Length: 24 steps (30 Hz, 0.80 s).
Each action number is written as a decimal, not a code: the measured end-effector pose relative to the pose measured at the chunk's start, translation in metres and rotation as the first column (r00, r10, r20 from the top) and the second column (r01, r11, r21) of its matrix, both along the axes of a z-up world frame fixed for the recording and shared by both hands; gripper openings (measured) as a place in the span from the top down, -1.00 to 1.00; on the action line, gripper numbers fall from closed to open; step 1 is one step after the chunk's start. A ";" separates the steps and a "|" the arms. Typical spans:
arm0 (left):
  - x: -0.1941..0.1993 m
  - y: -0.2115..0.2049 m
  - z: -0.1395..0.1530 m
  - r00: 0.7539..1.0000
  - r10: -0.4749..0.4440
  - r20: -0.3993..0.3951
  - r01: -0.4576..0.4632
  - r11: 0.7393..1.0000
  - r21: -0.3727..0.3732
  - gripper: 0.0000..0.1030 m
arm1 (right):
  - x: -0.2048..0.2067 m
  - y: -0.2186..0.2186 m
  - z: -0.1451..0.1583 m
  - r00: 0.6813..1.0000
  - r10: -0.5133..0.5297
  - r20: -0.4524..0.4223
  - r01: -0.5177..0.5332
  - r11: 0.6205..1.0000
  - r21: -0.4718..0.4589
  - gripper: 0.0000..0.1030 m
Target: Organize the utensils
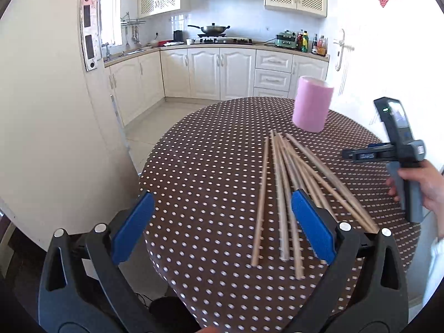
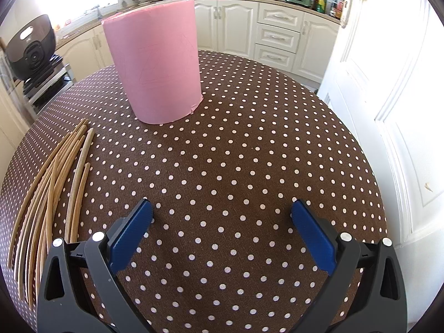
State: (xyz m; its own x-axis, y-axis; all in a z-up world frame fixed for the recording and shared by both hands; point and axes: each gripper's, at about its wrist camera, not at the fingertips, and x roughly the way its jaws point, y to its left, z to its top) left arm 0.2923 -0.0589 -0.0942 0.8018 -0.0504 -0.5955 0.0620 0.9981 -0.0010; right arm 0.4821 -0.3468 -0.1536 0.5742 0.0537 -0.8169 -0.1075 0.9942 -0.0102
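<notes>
not started: chopsticks (image 1: 288, 188) all loose near table (image 2: 249, 166) edge, pink holder (image 2: 158, 58) apparently unfilled. left tool (image 1: 222, 222) and right tool (image 2: 222, 222) both spread, holding nothing.

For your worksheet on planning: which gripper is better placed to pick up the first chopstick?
Left. The left gripper is open right beside the chopsticks; the open right gripper faces the pink holder, chopsticks off to its side.
</notes>
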 end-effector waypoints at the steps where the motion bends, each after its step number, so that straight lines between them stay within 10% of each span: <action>1: -0.004 0.000 0.003 1.000 -0.005 0.003 0.005 1.000 -0.014 -0.88 | 0.000 0.000 0.000 1.000 -0.002 -0.009 0.002 1.000 -0.002 -0.87; 7: -0.030 -0.008 0.021 0.997 -0.007 0.071 0.008 1.000 -0.019 -0.88 | -0.093 0.016 0.061 0.963 0.023 0.267 -0.031 0.999 0.026 -0.86; 15: -0.088 -0.025 0.056 0.967 -0.012 0.255 0.014 1.000 -0.007 -0.88 | -0.271 0.057 0.130 0.721 0.015 0.692 -0.027 1.000 0.007 -0.86; 24: -0.149 -0.022 0.089 0.903 0.007 0.429 -0.004 1.000 -0.008 -0.88 | -0.343 0.076 0.158 0.588 -0.010 0.809 -0.038 0.998 0.040 -0.86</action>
